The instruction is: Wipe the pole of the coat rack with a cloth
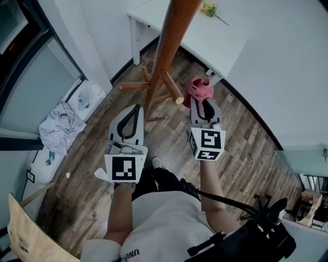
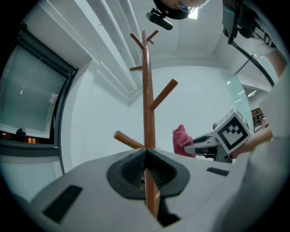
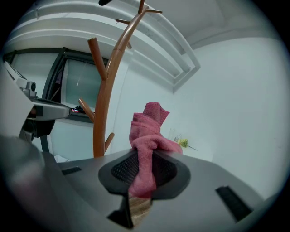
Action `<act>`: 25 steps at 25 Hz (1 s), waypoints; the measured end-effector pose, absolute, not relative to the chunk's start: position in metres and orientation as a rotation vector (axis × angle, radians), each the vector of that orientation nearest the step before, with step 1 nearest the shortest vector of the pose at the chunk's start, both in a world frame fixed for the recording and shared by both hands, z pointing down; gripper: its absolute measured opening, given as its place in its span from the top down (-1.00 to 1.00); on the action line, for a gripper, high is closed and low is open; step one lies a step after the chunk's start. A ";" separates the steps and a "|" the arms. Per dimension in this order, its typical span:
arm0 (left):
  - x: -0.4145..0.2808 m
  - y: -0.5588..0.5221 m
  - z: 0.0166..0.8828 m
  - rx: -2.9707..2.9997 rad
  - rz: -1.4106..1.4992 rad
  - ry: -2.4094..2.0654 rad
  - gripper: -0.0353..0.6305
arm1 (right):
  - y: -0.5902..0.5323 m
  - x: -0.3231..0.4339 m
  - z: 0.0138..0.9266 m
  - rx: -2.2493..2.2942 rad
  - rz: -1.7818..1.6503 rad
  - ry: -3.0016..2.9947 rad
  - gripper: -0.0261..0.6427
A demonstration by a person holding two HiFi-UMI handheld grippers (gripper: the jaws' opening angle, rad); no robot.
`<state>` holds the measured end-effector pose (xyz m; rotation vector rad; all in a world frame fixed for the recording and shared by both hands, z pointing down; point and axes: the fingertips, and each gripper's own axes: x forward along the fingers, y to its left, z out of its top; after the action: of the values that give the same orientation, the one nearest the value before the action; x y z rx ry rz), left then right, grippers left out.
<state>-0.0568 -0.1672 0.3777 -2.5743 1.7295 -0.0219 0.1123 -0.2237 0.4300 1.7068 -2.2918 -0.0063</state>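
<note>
- Gripping a pink cloth [image 3: 147,131], the right tool [image 3: 145,156] has its jaws clamped on the fabric, which bunches up above the tips and hangs in a strip between the pads.
- The cloth sits just right of the coat rack's pole [image 1: 169,46], near one of the lower pegs [image 1: 172,88]; the views do not show whether it touches the wood.
- The left tool [image 2: 146,152] has its jaws together at the tips, with nothing between them; the pole shows beyond them and through the gap below the tips.
- In the head view the left tool lies just left of the pole, level with the right tool, both pointing far and away from the person.
- The brown wooden pole rises from a wooden floor [image 1: 246,148], with short pegs branching off at several heights.
- A white table [image 1: 225,36] stands at the far side of the rack, carrying a small yellow-green sprig [image 1: 207,8].
- A crumpled white sheet [image 1: 61,125] lies on the floor at the far left, by the window wall.
</note>
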 end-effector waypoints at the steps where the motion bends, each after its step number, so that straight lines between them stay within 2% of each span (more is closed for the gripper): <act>1: -0.058 -0.167 0.374 -2.566 -0.011 1.730 0.85 | -0.223 0.112 0.422 1.717 -0.022 -2.303 0.69; 18: -0.057 -0.163 0.323 -2.487 0.081 1.666 0.85 | -0.213 0.102 0.341 1.805 -0.246 -2.401 0.69; 25: -0.050 -0.167 0.319 -2.402 -0.072 1.512 0.85 | -0.210 0.104 0.323 1.831 -0.335 -2.392 0.69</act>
<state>-0.0497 -0.1667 0.3189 -2.4024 1.5119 -0.0718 0.1036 -0.2104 0.3229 1.8310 -2.3918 -0.3354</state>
